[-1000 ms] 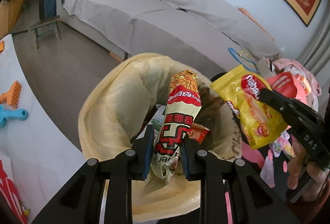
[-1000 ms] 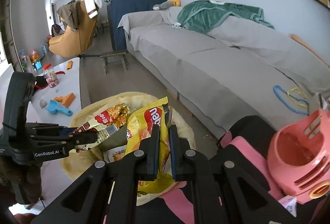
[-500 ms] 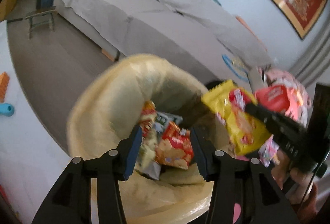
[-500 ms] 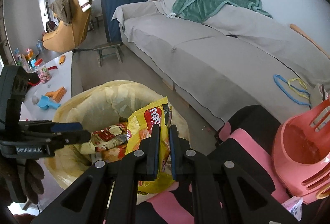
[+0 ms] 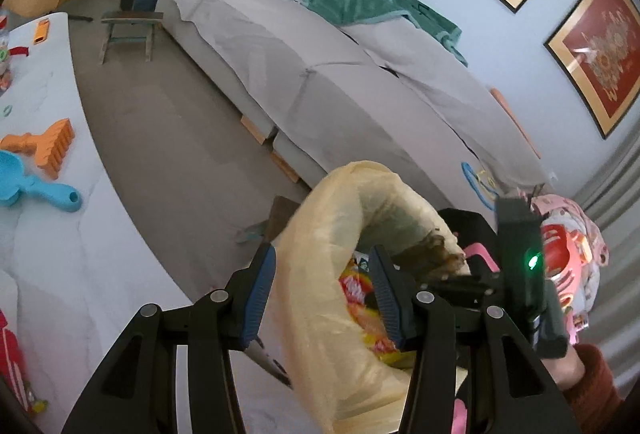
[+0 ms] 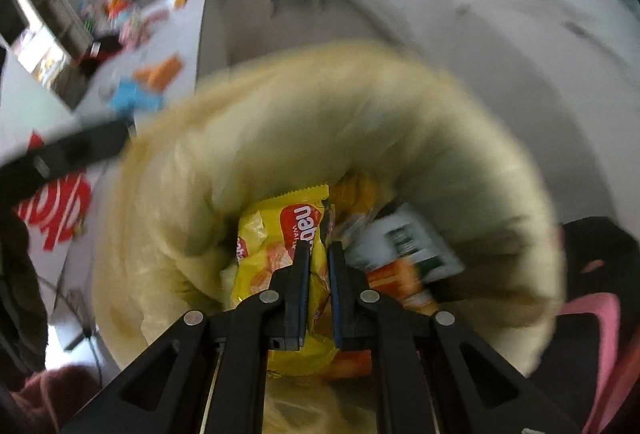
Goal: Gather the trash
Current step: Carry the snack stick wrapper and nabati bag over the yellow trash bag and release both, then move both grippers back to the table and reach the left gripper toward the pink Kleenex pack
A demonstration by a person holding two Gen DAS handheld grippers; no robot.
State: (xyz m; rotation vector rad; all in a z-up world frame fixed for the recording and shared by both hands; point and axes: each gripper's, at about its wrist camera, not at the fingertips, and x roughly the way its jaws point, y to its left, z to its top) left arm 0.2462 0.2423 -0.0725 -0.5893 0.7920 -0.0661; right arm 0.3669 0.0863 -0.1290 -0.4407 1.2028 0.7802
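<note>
The right gripper (image 6: pixel 319 254) is clamped on the yellow snack wrapper (image 6: pixel 276 246) and holds it down inside the mouth of the yellow trash bag (image 6: pixel 360 122), above other wrappers (image 6: pixel 404 266) there. The left gripper (image 5: pixel 322 274) has just been opening; its jaws stand apart with nothing pressed between them, over the near rim of the bag. Beside the bag is the white table (image 5: pixel 52 234) with a blue scoop (image 5: pixel 28 186) and an orange rake (image 5: pixel 48 146); the grey sofa (image 5: pixel 320 74) is behind.

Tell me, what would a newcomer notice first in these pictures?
First, the big yellowish trash bag filling the middle, with snack wrappers inside. The right gripper clamps a yellow wafer packet low in its mouth. The left gripper stands open and empty at the bag's rim.
</note>
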